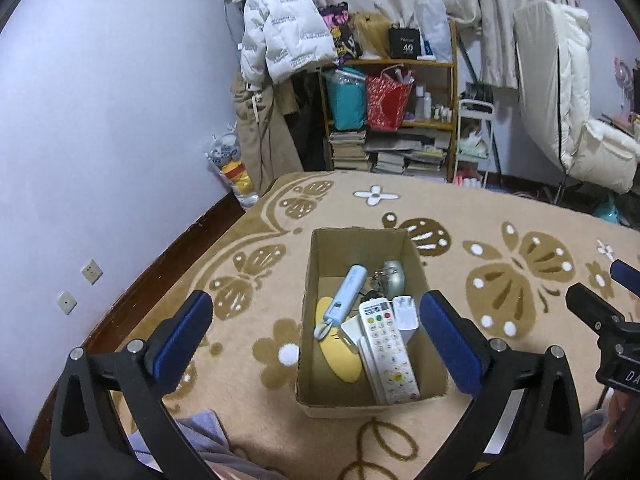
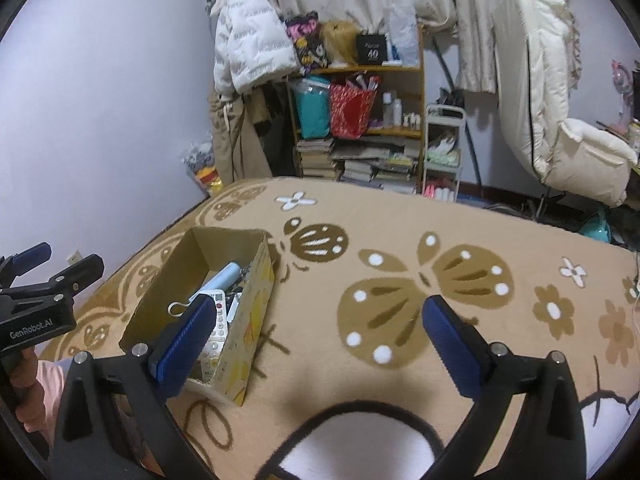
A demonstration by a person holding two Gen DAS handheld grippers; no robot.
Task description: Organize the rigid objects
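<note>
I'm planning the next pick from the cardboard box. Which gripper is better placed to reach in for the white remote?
Left. The left gripper is open and faces straight into the cardboard box, framing the white remote. The right gripper is open too, but points mostly at bare blanket beside the box.

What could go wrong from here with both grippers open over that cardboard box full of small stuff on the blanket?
1. The white remote leans on the other items, its near end close to the cardboard box rim; a nudge might tip it out.
2. The box sits on a soft blanket, so pushing a wall may slide or tilt it.
3. The left gripper hangs open straddling the box, with the right gripper close beside; their fingers could collide.
</note>
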